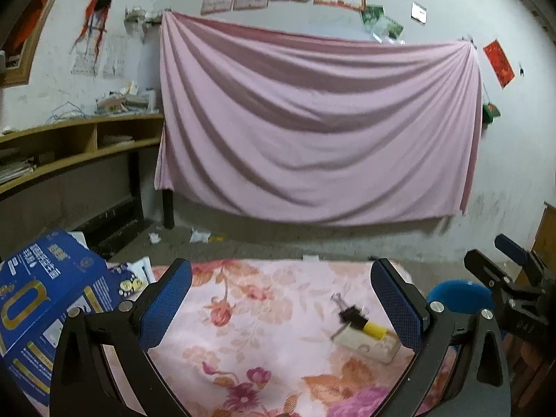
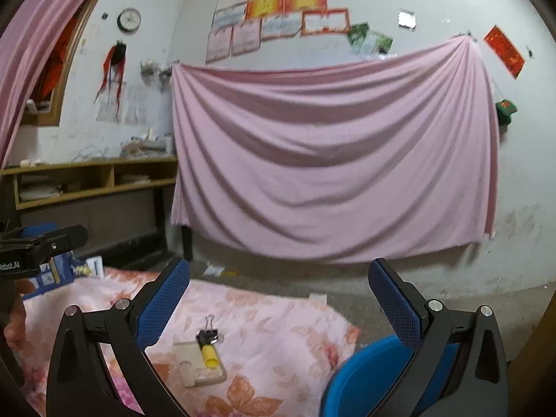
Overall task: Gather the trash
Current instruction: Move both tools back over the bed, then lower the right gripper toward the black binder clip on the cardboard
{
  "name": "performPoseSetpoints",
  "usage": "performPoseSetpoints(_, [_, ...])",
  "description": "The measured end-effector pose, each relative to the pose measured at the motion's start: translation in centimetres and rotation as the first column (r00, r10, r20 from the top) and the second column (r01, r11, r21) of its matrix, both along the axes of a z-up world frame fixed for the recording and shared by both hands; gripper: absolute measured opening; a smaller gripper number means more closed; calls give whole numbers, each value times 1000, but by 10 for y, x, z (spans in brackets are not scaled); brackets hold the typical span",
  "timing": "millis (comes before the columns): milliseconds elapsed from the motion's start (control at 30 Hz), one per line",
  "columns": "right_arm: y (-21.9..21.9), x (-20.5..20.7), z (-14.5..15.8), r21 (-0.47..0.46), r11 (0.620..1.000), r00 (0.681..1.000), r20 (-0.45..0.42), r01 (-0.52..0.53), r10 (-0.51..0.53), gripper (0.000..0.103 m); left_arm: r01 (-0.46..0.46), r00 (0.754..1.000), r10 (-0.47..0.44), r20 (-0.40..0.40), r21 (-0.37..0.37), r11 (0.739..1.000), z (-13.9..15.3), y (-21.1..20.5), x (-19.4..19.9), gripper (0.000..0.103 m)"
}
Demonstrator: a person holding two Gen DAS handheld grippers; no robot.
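Left tongs (image 1: 281,299): jaws wide apart, nothing between the blue pads, held over the floral cloth.
Right tongs (image 2: 279,299): jaws spread as wide as they go, nothing between them, pointing across the near right corner of the cloth.
Floral cloth (image 1: 264,316): pink, flower-printed, spread flat over the surface carrying the trash.
Pale card (image 2: 199,365): flat beige piece lying on the cloth, right of the middle in the left wrist view.
Yellow cap (image 2: 209,355): small cylinder resting on top of the card.
Binder clip (image 2: 207,334): black, wire handles up, at the card's far edge, touching the yellow cap.
Blue bin (image 2: 365,375): round rim just beside the cloth's right edge, under the right tongs.
Blue box (image 1: 45,309): printed carton at the cloth's left side.
Pink sheet (image 1: 312,121): hung across the far wall.
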State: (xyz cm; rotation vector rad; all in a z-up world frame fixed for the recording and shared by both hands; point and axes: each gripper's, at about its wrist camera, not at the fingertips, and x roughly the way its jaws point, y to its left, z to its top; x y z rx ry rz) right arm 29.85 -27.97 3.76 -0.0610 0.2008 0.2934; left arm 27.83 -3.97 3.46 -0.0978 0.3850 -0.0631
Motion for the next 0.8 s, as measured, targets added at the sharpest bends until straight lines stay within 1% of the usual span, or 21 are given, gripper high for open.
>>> performPoseSetpoints(67, [3, 7, -4, -7, 1000, 999, -45, -18, 17, 103, 8, 999, -8, -31, 7, 1000, -6, 0, 5, 101])
performPoseSetpoints(133, [5, 11, -6, -12, 999, 996, -77, -35, 34, 95, 15, 998, -14, -67, 17, 1000, -12, 0, 12, 101])
performPoseSetpoints(167, [7, 15, -9, -21, 999, 993, -109, -47, 45, 92, 21, 996, -19, -88, 21, 1000, -16, -1, 16, 101])
performPoseSetpoints(233, [11, 23, -14, -36, 997, 984, -165, -66, 60, 78, 33, 992, -31, -122, 21, 999, -22, -1, 22, 101])
performPoseSetpoints(300, [14, 29, -20, -41, 995, 972, -222, -94, 82, 75, 38, 988, -35, -152, 18, 999, -28, -1, 28, 100])
performPoseSetpoints(367, [18, 34, -26, -54, 992, 958, -269, -116, 98, 68, 39, 984, -35, -173, 16, 999, -33, -2, 32, 100])
performPoseSetpoints(433, [23, 38, -33, -77, 987, 942, -316, -144, 113, 51, 38, 980, -35, -198, 15, 999, -39, -2, 36, 100])
performPoseSetpoints(467, [27, 40, -38, -100, 982, 931, -346, -161, 117, 48, 44, 977, -41, -210, 11, 999, -41, -2, 38, 99])
performPoseSetpoints(500, [30, 41, -41, -112, 979, 925, -361, -172, 121, 46, 48, 974, -46, -221, 6, 999, -44, -1, 40, 96])
performPoseSetpoints(567, [39, 45, -51, -151, 965, 897, -421, -214, 133, 43, 60, 967, -57, -248, 2, 998, -48, -1, 44, 90])
performPoseSetpoints(633, [47, 50, -60, -186, 952, 874, -469, -241, 130, 37, 71, 958, -69, -278, -1, 997, -54, -1, 49, 80])
performPoseSetpoints(700, [56, 52, -70, -221, 936, 849, -513, -273, 126, 36, 82, 950, -81, -302, -10, 997, -58, -1, 53, 74])
performPoseSetpoints(767, [61, 54, -75, -229, 928, 835, -534, -295, 133, 36, 89, 943, -92, -320, -21, 996, -62, 0, 56, 69])
performPoseSetpoints(800, [64, 56, -76, -231, 924, 831, -539, -303, 138, 36, 96, 938, -101, -330, -30, 995, -63, 0, 58, 65])
